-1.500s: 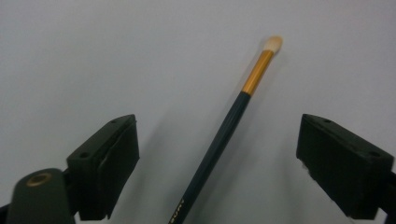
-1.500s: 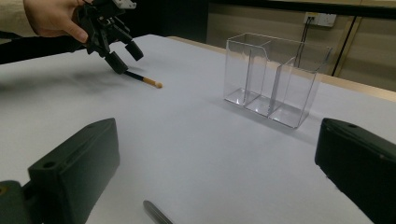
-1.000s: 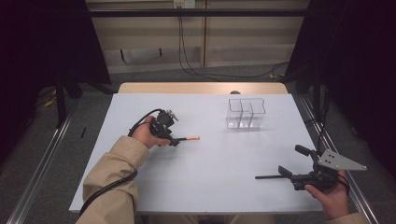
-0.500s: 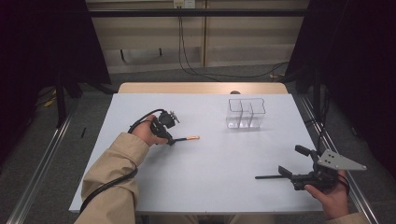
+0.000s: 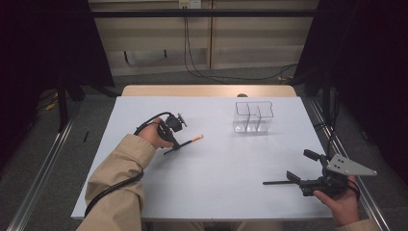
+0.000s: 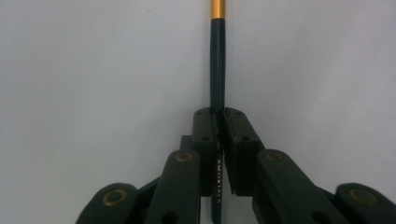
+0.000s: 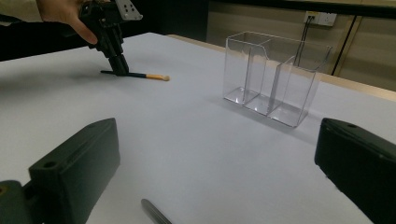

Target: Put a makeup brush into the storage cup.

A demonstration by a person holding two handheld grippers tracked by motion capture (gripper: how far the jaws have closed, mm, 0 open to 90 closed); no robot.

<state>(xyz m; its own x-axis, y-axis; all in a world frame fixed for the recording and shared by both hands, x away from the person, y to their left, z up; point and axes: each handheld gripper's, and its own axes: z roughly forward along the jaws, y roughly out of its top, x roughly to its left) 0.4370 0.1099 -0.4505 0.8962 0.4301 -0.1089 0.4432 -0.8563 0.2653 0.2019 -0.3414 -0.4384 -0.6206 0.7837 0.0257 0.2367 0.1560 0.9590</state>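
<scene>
High view: on the smooth white table (image 5: pixel 216 183) the left gripper (image 5: pixel 174 144) sits left of centre, clamped on a thin dark pencil-like stick (image 5: pixel 185 143) with an orange tip that lies flat and points right; a second ago its jaws stood apart around the stick, and they have just been closing onto it. A clear, hard plastic organizer (image 5: pixel 253 117) with three upright compartments stands well apart at the far right, and the right gripper (image 5: pixel 269 183) rests at the near right, unmoved since then. Left gripper view: two matte black jaws pinch the glossy dark shaft (image 6: pixel 217 84), whose gold band reaches the top edge. Right gripper view: blocky black jaws stand wide apart and grasp nothing, a slim grey rod (image 7: pixel 155 213) lies between them, and the transparent organizer (image 7: pixel 275 74) stands beyond.
</scene>
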